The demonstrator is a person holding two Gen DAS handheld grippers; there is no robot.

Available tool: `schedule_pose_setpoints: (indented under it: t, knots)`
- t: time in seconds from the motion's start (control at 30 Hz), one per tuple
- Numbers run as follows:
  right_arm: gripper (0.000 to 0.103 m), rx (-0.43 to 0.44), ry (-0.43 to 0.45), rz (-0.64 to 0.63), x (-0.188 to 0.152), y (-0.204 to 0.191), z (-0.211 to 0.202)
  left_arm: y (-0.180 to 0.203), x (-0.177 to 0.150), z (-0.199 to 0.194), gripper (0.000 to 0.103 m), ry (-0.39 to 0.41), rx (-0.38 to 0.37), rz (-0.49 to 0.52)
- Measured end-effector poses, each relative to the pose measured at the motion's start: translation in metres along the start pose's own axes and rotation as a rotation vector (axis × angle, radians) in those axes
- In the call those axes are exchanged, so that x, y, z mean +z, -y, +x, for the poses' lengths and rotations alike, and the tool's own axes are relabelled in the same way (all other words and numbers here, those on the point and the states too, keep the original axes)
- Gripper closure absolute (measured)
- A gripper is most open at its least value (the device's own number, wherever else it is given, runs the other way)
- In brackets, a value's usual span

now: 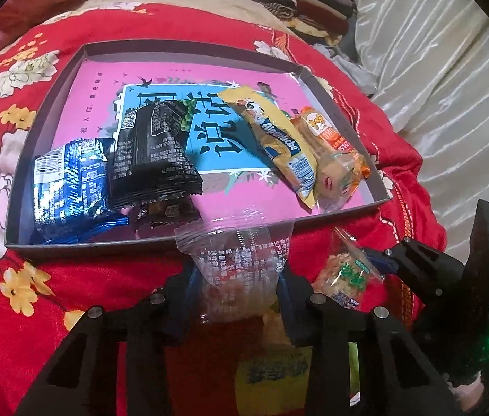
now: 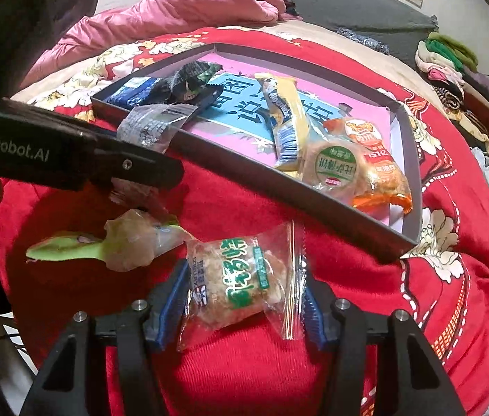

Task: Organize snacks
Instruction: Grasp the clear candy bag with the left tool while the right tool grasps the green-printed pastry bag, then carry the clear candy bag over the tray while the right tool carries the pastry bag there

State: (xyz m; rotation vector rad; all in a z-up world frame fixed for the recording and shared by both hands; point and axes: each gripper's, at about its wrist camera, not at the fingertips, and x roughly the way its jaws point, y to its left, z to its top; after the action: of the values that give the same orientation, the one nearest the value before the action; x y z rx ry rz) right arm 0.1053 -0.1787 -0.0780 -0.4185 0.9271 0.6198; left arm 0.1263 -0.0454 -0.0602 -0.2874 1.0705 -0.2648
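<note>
Between the blue pads of the right gripper (image 2: 242, 300) lies a clear-wrapped rice-crisp packet (image 2: 244, 277) with green lettering — the jaws stand apart on either side of it, and it rests on the red floral quilt (image 2: 435, 312). Just to its left on the quilt sits a snack in a green twisted wrapper (image 2: 112, 246).

Over at the left gripper (image 1: 237, 294), the fingers are clamped on a transparent printed packet (image 1: 241, 253), held up at the near rim of the shallow grey tray (image 1: 81, 244). Inside the tray, on its pink and blue lining, a blue packet (image 1: 67, 190) and a black packet (image 1: 154, 152) lie at one end; a yellow Alpenliebe packet (image 1: 279, 138) and an orange-wrapped cake (image 1: 331, 152) lie at the other.
</note>
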Motion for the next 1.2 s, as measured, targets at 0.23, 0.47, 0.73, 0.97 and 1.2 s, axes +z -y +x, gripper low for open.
schedule_pose_setpoints:
  t: [0.23, 0.47, 0.73, 0.97, 1.2]
  knots:
    - [0.054, 0.066, 0.059, 0.117, -0.002, 0.022, -0.017, -0.006, 0.002, -0.018, 0.064, 0.026, -0.057, -0.025]
    - [0.054, 0.104, 0.148, 0.164, -0.003, 0.032, -0.040, -0.009, 0.007, -0.038, 0.064, 0.071, -0.076, -0.032]
    - [0.054, 0.123, 0.244, 0.220, 0.004, 0.043, -0.053, -0.016, 0.013, -0.064, 0.064, 0.132, -0.079, -0.044]
    - [0.054, 0.127, 0.259, 0.219, 0.007, 0.043, -0.055, -0.019, 0.015, -0.075, 0.064, 0.161, -0.076, -0.048]
    - [0.054, 0.125, 0.274, 0.214, 0.011, 0.042, -0.054, -0.015, 0.016, -0.075, 0.064, 0.170, -0.077, -0.041]
